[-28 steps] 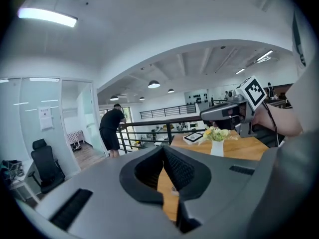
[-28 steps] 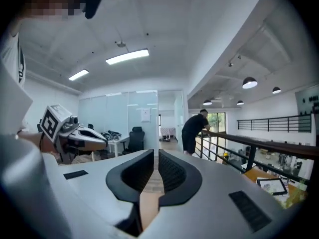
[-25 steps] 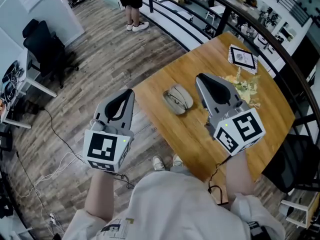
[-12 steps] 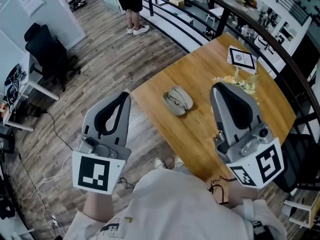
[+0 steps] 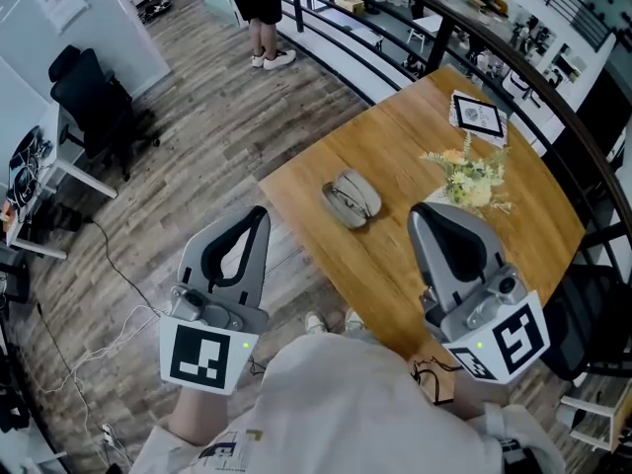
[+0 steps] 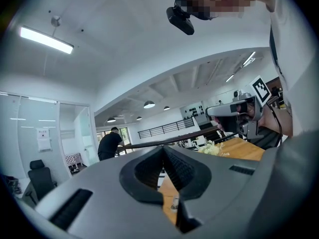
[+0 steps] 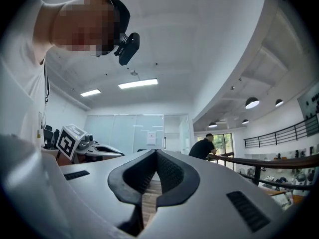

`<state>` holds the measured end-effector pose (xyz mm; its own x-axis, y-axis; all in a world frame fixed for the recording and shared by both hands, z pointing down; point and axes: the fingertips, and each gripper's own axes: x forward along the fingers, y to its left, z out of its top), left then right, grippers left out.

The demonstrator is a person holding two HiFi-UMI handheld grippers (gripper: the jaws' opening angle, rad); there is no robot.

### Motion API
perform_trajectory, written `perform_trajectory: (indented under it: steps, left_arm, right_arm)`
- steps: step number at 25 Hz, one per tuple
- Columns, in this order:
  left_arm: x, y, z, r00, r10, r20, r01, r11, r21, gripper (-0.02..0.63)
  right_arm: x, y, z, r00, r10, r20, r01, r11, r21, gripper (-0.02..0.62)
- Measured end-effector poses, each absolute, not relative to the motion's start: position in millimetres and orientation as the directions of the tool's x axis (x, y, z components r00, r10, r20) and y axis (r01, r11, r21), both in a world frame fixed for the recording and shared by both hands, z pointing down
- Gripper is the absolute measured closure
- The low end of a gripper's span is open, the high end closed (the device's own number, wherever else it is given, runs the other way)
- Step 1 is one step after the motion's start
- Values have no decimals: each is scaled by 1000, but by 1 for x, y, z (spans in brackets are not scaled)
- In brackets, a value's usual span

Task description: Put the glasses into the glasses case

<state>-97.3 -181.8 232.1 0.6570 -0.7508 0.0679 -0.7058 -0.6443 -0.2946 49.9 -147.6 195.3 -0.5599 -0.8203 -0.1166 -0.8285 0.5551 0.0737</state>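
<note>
A grey oval glasses case [image 5: 351, 197] lies near the left corner of the wooden table [image 5: 395, 136]. Thin dark lines on it may be the glasses, but they are too small to tell. My left gripper [image 5: 259, 211] hovers over the floor, left of the table corner and apart from the case, jaws shut and empty. My right gripper [image 5: 433, 209] is held over the table's near edge, right of the case, also shut on nothing. Both gripper views point up at the room, with the jaws of the left gripper [image 6: 163, 149] and the right gripper [image 7: 156, 152] closed.
A small bunch of pale flowers [image 5: 469, 176] and a printed marker card [image 5: 479, 115] sit further back on the table. A black railing [image 5: 395, 18] runs behind it. A person [image 5: 259, 8] stands beyond on the wood floor. An office chair [image 5: 89, 97] is far left, a black chair [image 5: 583, 324] right.
My right gripper has drawn back toward my body and to the right, uncovering the flowers. My left gripper dipped slightly and stays left of the table. The case has not moved.
</note>
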Motion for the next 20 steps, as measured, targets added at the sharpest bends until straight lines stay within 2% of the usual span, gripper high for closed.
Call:
perform_trajectory:
  steps: [11,20]
  left_arm:
    - [-102,-180,288,636,-747,193,-713,-665,-224,589]
    - [-107,-181,294,627,-752,205,-723,-659,-205,589]
  right_arm:
    - [33,-154,249,-567,-824,-14,-824,567,-2,569]
    - [30,-162,263,-573,-819,20,-819,572,-41,569]
